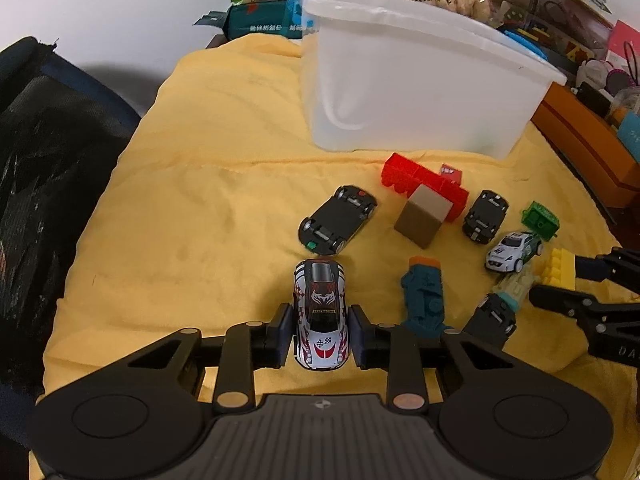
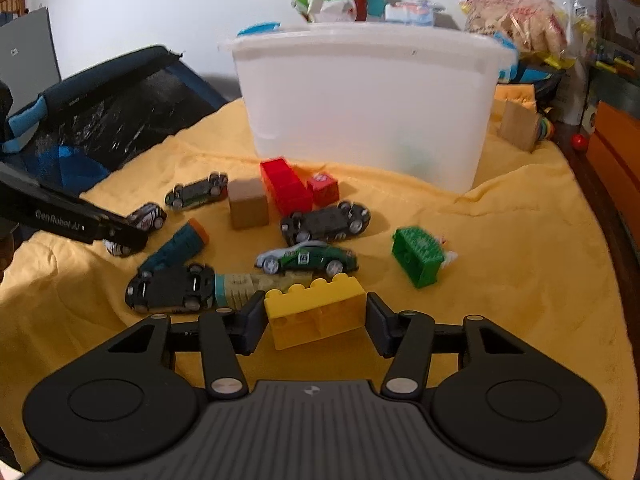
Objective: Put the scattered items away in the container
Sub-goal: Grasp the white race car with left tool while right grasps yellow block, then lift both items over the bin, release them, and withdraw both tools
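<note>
Left claw (image 1: pixel 320 326): spread, its fingers flanking the white toy car (image 1: pixel 320 316) on the yellow cloth (image 1: pixel 192 220), small gaps either side.
Right claw (image 2: pixel 316 320): spread around the yellow brick (image 2: pixel 318 310), not yet clamped.
Container (image 1: pixel 408 92): white tub just behind the scattered toys.
Handling: car probably light, rigid, glossy and free-rolling; pinch its doors. Brick likely light and stiff; grip its flat end faces.
</note>
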{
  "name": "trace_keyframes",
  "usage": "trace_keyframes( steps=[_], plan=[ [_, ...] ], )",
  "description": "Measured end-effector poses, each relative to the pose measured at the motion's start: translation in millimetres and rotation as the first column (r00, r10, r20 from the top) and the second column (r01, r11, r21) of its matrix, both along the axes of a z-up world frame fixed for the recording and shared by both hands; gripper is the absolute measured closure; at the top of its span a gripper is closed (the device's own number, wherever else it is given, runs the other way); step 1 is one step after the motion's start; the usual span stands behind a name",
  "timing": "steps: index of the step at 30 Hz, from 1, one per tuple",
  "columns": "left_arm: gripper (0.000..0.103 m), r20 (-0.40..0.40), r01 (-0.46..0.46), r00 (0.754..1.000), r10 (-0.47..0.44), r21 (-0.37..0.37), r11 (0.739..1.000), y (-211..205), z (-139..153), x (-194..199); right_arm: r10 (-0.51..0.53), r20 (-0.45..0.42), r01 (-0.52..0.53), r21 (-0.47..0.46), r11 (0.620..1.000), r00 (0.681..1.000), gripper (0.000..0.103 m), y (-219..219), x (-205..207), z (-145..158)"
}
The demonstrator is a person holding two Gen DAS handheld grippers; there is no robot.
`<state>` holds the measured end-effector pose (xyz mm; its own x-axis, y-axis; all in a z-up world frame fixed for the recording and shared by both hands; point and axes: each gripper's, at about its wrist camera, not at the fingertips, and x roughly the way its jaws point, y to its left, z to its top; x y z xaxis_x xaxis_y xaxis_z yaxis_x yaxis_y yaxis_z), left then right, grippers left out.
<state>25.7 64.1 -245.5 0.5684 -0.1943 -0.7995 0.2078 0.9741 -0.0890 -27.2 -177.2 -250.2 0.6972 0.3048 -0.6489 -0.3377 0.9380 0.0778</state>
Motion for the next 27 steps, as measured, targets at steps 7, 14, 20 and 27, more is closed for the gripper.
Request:
trace_keyframes(
  steps=[7, 14, 20, 27],
  plan=[
    [0.07, 0.025, -0.006, 1.0, 0.006, -0.011, 1.0, 0.0, 20.4, 2.9, -0.013, 0.053, 0.013, 0.007, 1.0, 0.999, 0.047, -2.9, -0.9, 23.9],
    [0.07, 0.117, 0.007, 0.993, -0.004, -0.021, 1.0, -3.4, 101.1, 25.6, -0.025, 0.161, 0.021, 0.032, 0.999, 0.987, 0.047, 0.7, 17.5, 85.8],
    [0.07, 0.205, 0.034, 0.978, -0.033, 0.001, 0.999, -26.0, 160.9, 83.1, -0.084, 0.237, 0.075, 0.046, 0.996, 0.968, 0.047, -3.2, 67.6, 137.7],
    [0.07, 0.178, 0.046, 0.983, -0.041, -0.025, 0.999, -53.0, 167.7, 140.3, -0.144, 0.153, 0.143, 0.022, 0.99, 0.978, 0.047, -17.8, 139.7, 140.3]
  ],
)
